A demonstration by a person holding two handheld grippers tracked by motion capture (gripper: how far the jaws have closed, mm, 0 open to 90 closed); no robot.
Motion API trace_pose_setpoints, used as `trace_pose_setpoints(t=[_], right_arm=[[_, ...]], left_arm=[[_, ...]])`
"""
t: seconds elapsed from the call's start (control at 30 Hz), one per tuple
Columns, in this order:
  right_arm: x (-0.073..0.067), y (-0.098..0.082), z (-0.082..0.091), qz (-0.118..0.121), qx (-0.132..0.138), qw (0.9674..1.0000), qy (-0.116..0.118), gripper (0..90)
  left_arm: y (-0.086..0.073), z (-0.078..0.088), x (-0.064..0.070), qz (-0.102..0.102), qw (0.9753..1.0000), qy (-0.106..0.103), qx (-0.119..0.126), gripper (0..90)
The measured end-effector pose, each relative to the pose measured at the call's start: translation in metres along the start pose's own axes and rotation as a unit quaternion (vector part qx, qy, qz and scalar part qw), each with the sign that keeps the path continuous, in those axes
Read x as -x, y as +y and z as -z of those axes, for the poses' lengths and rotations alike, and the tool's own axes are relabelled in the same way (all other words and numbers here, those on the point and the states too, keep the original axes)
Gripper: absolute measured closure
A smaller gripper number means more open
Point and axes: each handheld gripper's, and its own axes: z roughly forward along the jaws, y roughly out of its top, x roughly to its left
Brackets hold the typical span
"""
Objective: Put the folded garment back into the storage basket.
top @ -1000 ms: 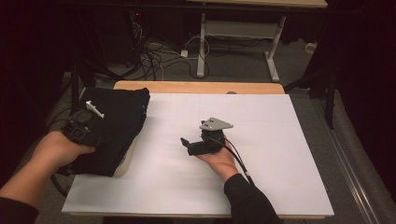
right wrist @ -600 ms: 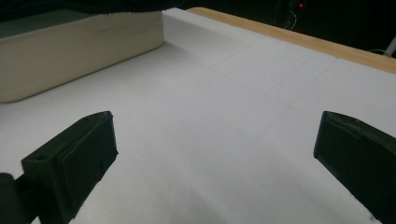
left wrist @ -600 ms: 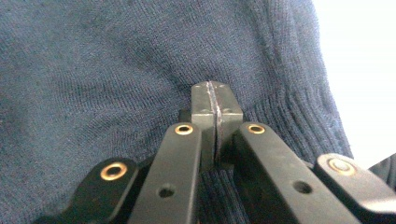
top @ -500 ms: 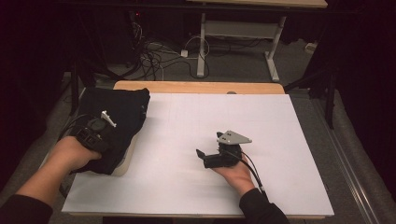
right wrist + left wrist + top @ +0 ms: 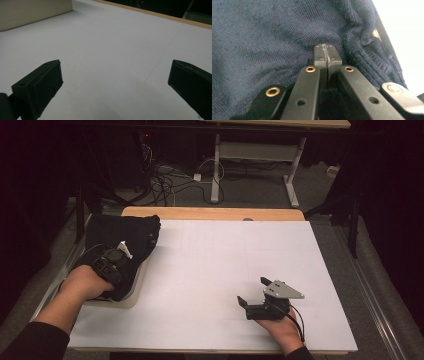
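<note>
A dark navy knit garment (image 5: pixel 131 231) lies bunched at the table's left edge on a beige board (image 5: pixel 134 296). My left gripper (image 5: pixel 123 252) rests on top of it, with a hand behind it. In the left gripper view the knit (image 5: pixel 262 37) spreads behind my left gripper (image 5: pixel 327 52), whose jaws stand shut tip to tip against the cloth; I cannot tell if any knit is pinched. My right gripper (image 5: pixel 253 291) sits low over the white table sheet (image 5: pixel 225 260) near the front right. Its jaws (image 5: pixel 115 82) are spread wide with nothing between them.
The beige board (image 5: pixel 32 10) shows at the upper left of the right gripper view. A wooden table edge (image 5: pixel 215 213) runs along the back of the sheet. Cables and a desk frame (image 5: pixel 250 165) lie on the floor beyond.
My right gripper has moved right and toward the table's front edge. My left gripper has sunk onto the garment and slid a little toward the person.
</note>
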Motion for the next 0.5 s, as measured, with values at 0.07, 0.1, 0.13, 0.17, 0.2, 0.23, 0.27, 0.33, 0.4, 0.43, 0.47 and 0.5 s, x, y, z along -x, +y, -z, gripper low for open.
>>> trace_pose_setpoints(t=[0.07,0.1,0.13,0.17,0.2,0.23,0.27,0.33,0.4,0.43,0.47,0.5], right_arm=[[0.002,-0.004,0.008,0.000,0.004,1.0000,-0.006,0.0],[0.003,-0.006,0.011,-0.002,0.006,0.9999,-0.008,0.0],[0.004,-0.008,0.013,-0.003,0.008,0.9999,-0.011,0.0],[0.005,-0.009,0.015,-0.003,0.011,0.9998,-0.014,0.0],[0.006,-0.010,0.017,-0.002,0.012,0.9998,-0.017,0.0],[0.007,-0.011,0.017,-0.002,0.013,0.9997,-0.019,0.0],[0.008,-0.011,0.017,-0.003,0.014,0.9997,-0.019,0.0],[0.009,-0.011,0.018,-0.004,0.018,0.9996,-0.021,0.0],[0.009,-0.010,0.019,-0.003,0.022,0.9995,-0.021,0.0],[0.009,-0.010,0.020,-0.004,0.024,0.9995,-0.021,0.0],[0.009,-0.010,0.020,-0.005,0.025,0.9995,-0.021,0.0],[0.008,-0.010,0.020,-0.005,0.025,0.9995,-0.021,0.0]], left_arm=[[0.002,-0.002,-0.001,0.004,1.0000,0.000,-0.005,86.4],[0.004,-0.004,-0.001,0.005,1.0000,0.001,-0.008,86.5],[0.005,-0.005,-0.001,0.004,0.9999,0.001,-0.011,86.5],[0.006,-0.007,-0.001,0.006,0.9999,0.000,-0.012,86.5],[0.007,-0.008,-0.002,0.006,0.9999,-0.002,-0.014,86.5],[0.008,-0.010,-0.002,0.007,0.9998,-0.003,-0.016,86.5],[0.008,-0.012,-0.003,0.008,0.9998,-0.005,-0.017,86.5],[0.010,-0.016,-0.004,0.008,0.9997,-0.008,-0.023,86.5],[0.012,-0.022,-0.005,0.007,0.9994,-0.015,-0.029,86.5],[0.013,-0.027,-0.005,0.005,0.9991,-0.021,-0.036,86.6],[0.013,-0.030,-0.004,0.003,0.9991,-0.021,-0.038,86.5],[0.014,-0.032,-0.004,0.004,0.9991,-0.023,-0.037,86.6]])
